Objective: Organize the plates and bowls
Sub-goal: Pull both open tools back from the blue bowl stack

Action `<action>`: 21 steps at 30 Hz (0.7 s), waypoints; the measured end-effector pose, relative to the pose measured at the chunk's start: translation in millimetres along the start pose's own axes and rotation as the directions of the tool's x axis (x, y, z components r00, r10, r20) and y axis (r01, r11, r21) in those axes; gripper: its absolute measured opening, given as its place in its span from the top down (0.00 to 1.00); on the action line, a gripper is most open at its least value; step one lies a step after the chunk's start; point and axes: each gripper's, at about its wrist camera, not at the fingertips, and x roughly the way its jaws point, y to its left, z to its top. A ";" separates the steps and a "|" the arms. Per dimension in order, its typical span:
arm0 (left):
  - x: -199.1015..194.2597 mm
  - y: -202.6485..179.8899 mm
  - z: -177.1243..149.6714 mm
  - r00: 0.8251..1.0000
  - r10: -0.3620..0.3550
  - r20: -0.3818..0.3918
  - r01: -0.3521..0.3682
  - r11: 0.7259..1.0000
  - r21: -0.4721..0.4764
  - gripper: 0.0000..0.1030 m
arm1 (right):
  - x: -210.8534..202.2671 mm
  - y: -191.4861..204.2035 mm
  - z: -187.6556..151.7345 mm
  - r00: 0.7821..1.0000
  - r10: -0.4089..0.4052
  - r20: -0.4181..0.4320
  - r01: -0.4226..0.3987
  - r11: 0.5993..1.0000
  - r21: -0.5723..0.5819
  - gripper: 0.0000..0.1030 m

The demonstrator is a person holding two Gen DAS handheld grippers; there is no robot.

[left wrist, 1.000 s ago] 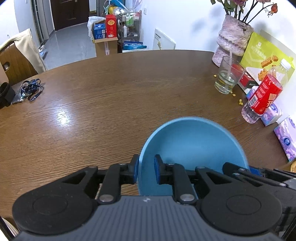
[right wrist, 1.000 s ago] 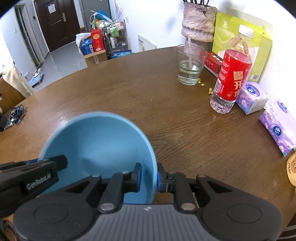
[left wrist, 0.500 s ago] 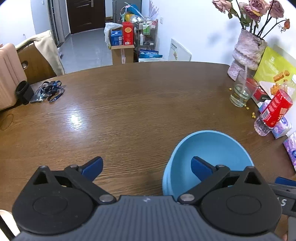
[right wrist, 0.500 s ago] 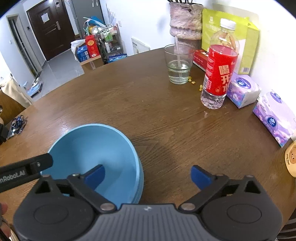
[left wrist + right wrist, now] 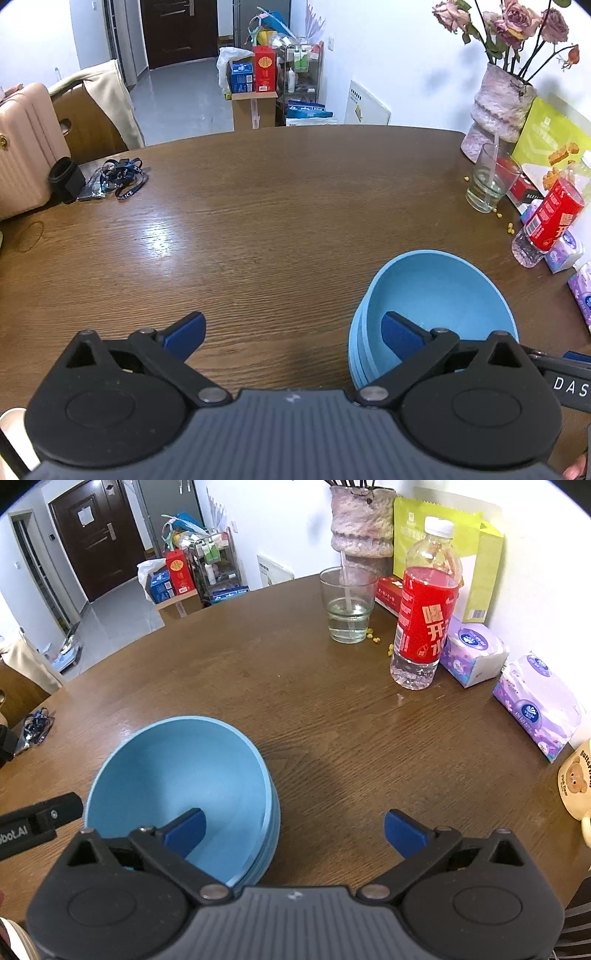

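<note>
- Left gripper point(image 5: 291, 332): jaws spread wide, nothing grasped; one pad is seen in front of the bowl's inside.
- Stack of blue bowls point(image 5: 177, 775): nested, set upright on the wooden table point(image 5: 332, 720), between both grippers.
- Right gripper point(image 5: 293, 829): jaws released, empty.
- Stacking is judged done; no plates are seen.

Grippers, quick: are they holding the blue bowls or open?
Left gripper: open, holding nothing; one finger hangs over the blue bowls.
Right gripper: open, holding nothing; one finger over the bowls.
</note>
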 end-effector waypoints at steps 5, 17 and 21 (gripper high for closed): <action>-15.6 3.7 -4.2 0.999 -0.025 0.035 0.025 1.000 0.001 0.00 | -16.2 4.8 -5.2 0.999 0.018 0.039 -0.018 1.000 -0.014 0.00; -56.9 24.3 -39.0 0.987 -0.073 0.142 0.074 0.997 -0.003 0.00 | -56.1 2.5 -35.8 0.983 0.094 0.156 -0.085 0.994 -0.064 0.00; -68.5 36.6 -58.1 0.984 -0.075 0.163 0.078 0.997 -0.010 0.00 | -67.4 1.6 -52.1 0.977 0.112 0.184 -0.096 0.991 -0.095 0.00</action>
